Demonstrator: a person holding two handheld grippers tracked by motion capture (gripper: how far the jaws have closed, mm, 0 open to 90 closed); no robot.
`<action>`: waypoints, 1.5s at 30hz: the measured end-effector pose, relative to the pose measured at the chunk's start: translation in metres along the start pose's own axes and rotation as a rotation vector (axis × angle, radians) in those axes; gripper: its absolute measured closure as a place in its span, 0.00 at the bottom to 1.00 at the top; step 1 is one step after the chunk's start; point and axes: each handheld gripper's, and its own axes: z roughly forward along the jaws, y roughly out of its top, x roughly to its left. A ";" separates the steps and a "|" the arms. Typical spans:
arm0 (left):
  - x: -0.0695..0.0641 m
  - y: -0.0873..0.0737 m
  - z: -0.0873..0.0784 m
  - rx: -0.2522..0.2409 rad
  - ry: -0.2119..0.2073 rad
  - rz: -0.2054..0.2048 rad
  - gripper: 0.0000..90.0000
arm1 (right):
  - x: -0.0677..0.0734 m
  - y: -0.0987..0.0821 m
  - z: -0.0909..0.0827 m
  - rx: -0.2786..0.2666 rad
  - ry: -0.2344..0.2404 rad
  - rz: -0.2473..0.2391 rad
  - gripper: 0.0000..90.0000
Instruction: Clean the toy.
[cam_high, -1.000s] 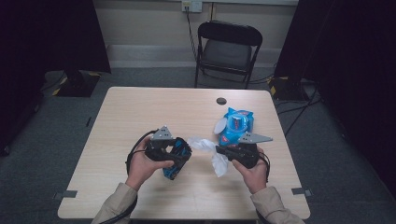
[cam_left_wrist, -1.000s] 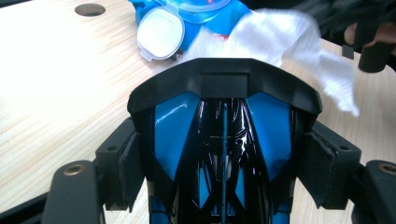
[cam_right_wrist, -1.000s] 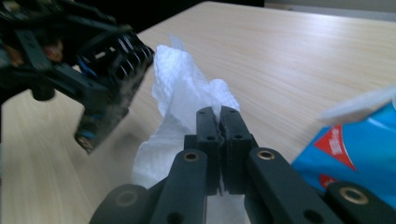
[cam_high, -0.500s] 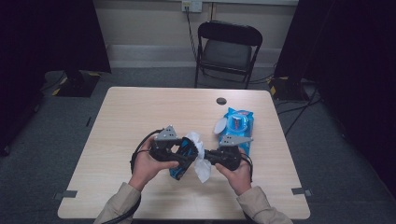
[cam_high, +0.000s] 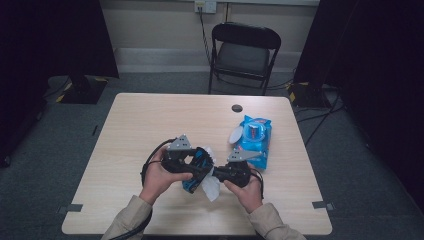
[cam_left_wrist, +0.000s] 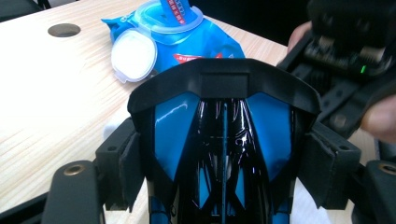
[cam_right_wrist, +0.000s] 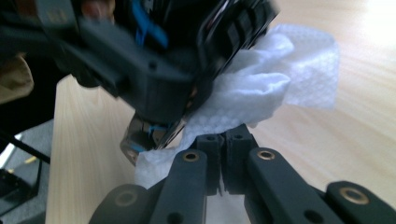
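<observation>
My left gripper (cam_high: 199, 166) is shut on a glossy blue-and-black object (cam_high: 196, 172); in the left gripper view its pads (cam_left_wrist: 130, 164) press the object (cam_left_wrist: 224, 140) from both sides. My right gripper (cam_high: 214, 175) is shut on a white wipe (cam_high: 210, 188), which hangs below the two grippers. In the right gripper view the closed jaws of my right gripper (cam_right_wrist: 226, 140) pinch the wipe (cam_right_wrist: 261, 88), and the wipe lies against the object (cam_right_wrist: 154, 133) under the left gripper. A blue wipe pack (cam_high: 254, 141) lies flat to the right with its round lid (cam_left_wrist: 134, 55) flipped open.
The pale wooden table (cam_high: 150, 125) has a round cable hole (cam_high: 237, 108) near its far edge. A black folding chair (cam_high: 245, 50) stands behind the table. Dark curtains flank the room on both sides.
My right gripper has moved left from beside the wipe pack, carrying the wipe up against the object in my left gripper. The left hand has hardly shifted.
</observation>
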 end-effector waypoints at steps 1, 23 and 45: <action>0.000 0.001 0.000 0.002 0.000 0.004 0.28 | 0.001 -0.002 0.002 0.005 0.001 -0.002 0.98; 0.001 0.003 -0.003 -0.037 0.021 -0.007 0.28 | 0.011 -0.022 0.024 0.061 0.063 -0.006 0.98; -0.005 0.002 0.003 0.005 -0.008 0.010 0.28 | -0.014 0.035 -0.027 -0.096 -0.076 -0.017 0.98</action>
